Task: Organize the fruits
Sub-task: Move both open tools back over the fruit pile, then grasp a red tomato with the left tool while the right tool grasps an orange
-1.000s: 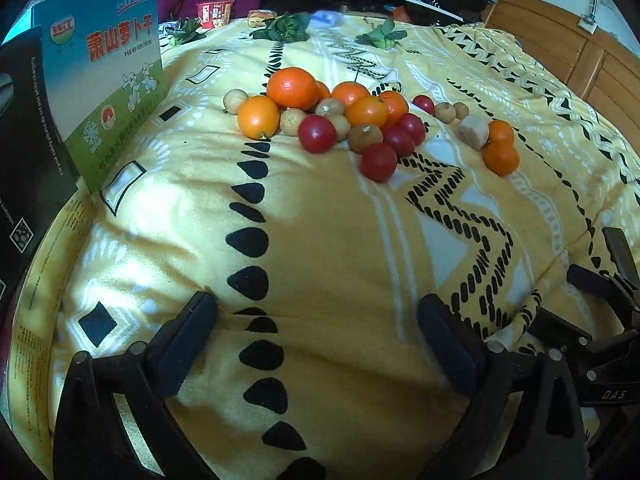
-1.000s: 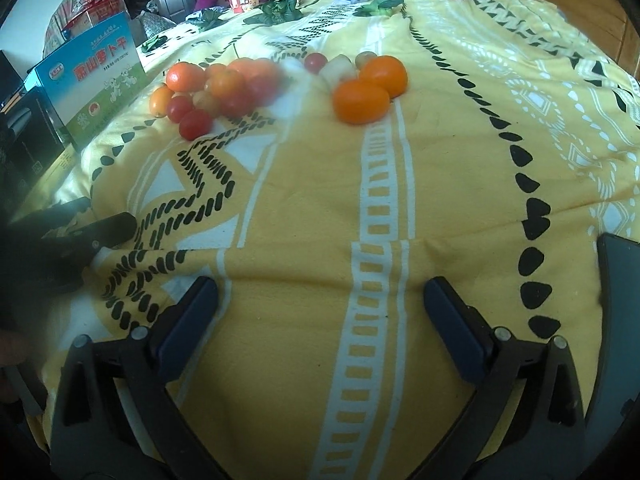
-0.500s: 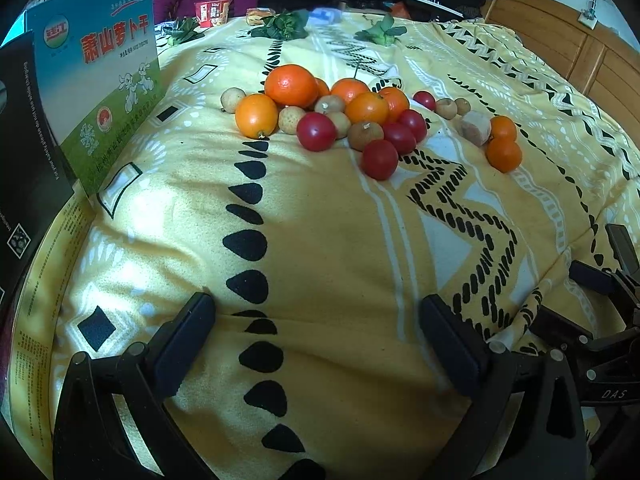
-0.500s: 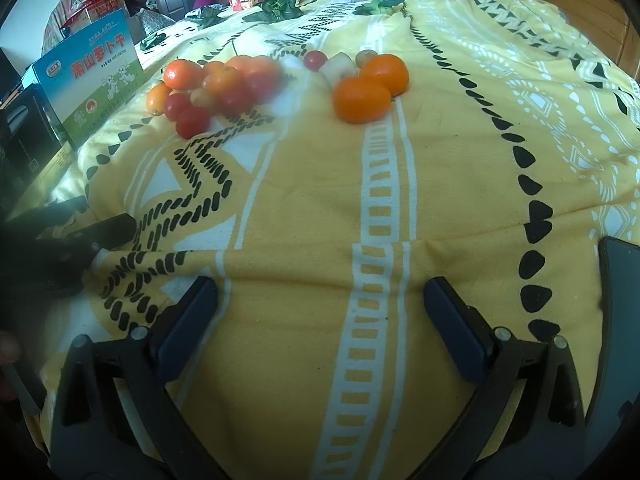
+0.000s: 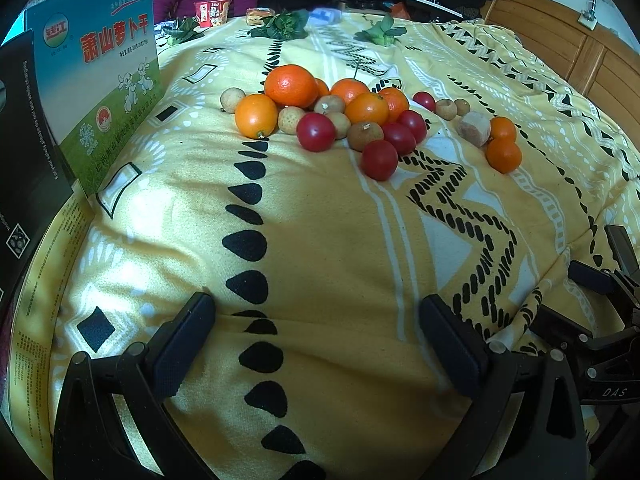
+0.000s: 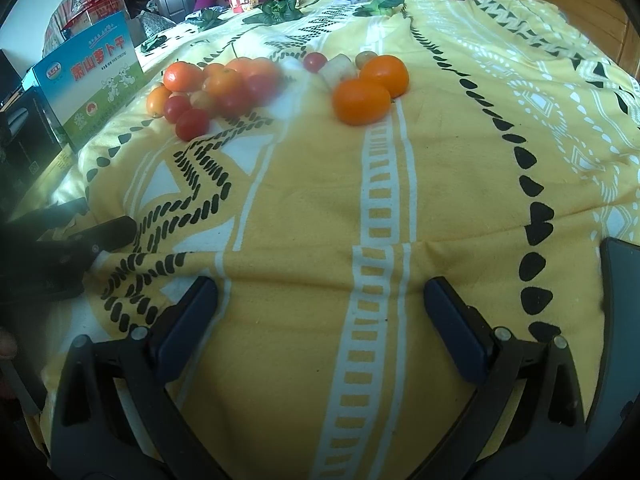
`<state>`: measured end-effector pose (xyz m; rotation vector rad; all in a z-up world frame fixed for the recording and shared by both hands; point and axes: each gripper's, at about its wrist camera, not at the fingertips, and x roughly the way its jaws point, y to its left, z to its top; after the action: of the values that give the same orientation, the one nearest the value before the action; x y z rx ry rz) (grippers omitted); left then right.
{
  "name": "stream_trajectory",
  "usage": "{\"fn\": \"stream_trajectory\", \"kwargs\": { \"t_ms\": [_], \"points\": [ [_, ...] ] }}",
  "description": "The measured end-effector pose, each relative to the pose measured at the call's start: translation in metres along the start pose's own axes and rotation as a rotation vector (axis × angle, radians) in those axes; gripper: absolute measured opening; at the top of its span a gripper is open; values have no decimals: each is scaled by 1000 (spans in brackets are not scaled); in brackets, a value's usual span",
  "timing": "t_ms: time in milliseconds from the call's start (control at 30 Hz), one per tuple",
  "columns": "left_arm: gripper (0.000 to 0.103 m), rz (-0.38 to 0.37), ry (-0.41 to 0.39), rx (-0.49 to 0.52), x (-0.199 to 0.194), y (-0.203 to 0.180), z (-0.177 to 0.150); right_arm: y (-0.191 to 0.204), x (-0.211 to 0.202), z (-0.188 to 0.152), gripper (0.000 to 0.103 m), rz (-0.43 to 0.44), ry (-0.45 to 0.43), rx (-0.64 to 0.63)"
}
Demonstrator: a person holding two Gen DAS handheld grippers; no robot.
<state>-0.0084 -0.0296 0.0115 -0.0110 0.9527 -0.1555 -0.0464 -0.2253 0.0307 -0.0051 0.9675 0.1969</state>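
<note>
Mid-frame, round orange tangerines (image 5: 291,85) and smooth red tomatoes (image 5: 379,159) — light, soft, bruisable; grip each gently across its middle. Left gripper (image 5: 316,340) and right gripper (image 6: 320,320) gape, empty.

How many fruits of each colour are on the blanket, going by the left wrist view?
Orange fruits: 8
Red fruits: 5
Small tan-brown fruits: 7
Pale cut chunk: 1
Total: 21 visible; the heap may hide more.
</note>
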Motion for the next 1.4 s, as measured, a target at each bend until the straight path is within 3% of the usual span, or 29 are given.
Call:
{"fn": "stream_trajectory", "kwargs": {
  "t_ms": [100, 200, 267, 367, 633, 800, 867, 1000, 1133, 1267, 1400],
  "points": [
    [99, -8, 17, 0, -9, -2, 6, -1, -1, 1, 103, 8, -3, 3],
    [93, -45, -75, 8, -32, -8, 23, -2, -2, 1, 103, 25, -9, 14],
    [80, -74, -101, 16, -32, -13, 41, -2, -3, 1, 103, 28, -11, 16],
    [61, -111, -67, -16, -9, -13, 66, -3, -3, 1, 103, 40, -14, 23],
    [51, -115, 12, -33, 38, -22, 82, -8, -5, 0, 103, 74, -26, 41],
    [25, -126, 36, -8, 48, -27, 84, -11, -9, -1, 103, 92, -39, 54],
    [25, -134, 20, -2, 42, -27, 85, -15, -15, -1, 98, 106, -63, 76],
    [25, -152, -44, -32, 18, -20, 82, -22, -30, 13, 72, 161, -101, 128],
    [25, -161, -80, -80, 0, -11, 77, -23, -36, 54, 71, 123, -165, 127],
    [25, -164, -92, -76, -7, -11, 75, -24, 4, 90, 72, 48, -119, 96],
    [25, -172, -87, -87, -5, -9, 74, -26, 37, 101, 70, -19, -57, 68]
  ]
}}
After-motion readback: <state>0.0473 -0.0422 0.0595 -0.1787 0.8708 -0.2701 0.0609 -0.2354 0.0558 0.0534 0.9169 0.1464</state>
